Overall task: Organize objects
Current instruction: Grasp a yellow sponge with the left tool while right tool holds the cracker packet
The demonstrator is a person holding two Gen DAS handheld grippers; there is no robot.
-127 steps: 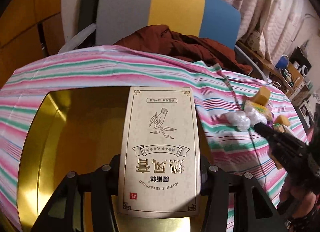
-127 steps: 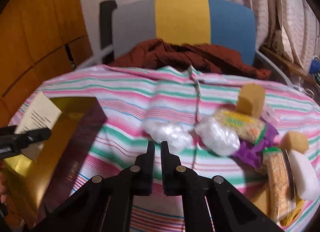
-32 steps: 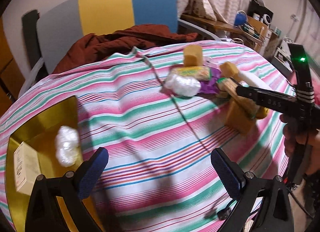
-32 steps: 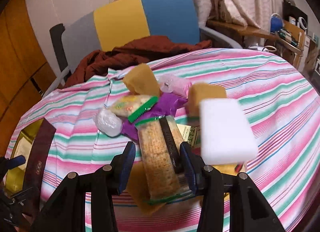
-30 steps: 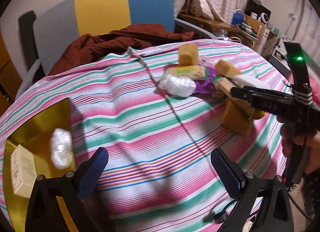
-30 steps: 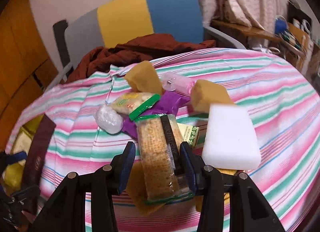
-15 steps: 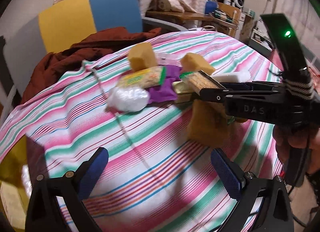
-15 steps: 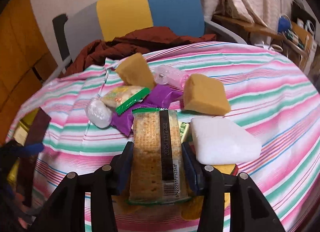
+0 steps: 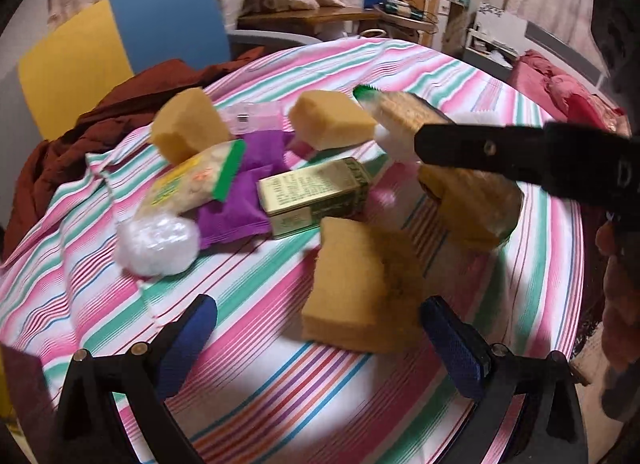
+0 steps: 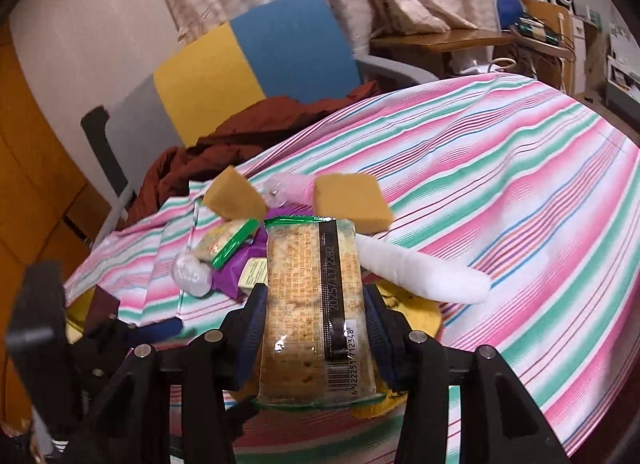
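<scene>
Clear-wrapped cracker pack (image 10: 316, 304) sits clamped between the right gripper (image 10: 316, 328) pads, lifted above the striped tablecloth (image 10: 500, 183), so carry it level without squeezing harder, while the left gripper (image 9: 316, 338) hangs wide open and empty over 1 yellow sponge (image 9: 356, 284).

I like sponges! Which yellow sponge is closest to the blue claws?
The big sponge lying right before the open left gripper; the other sponges sit farther back.
</scene>
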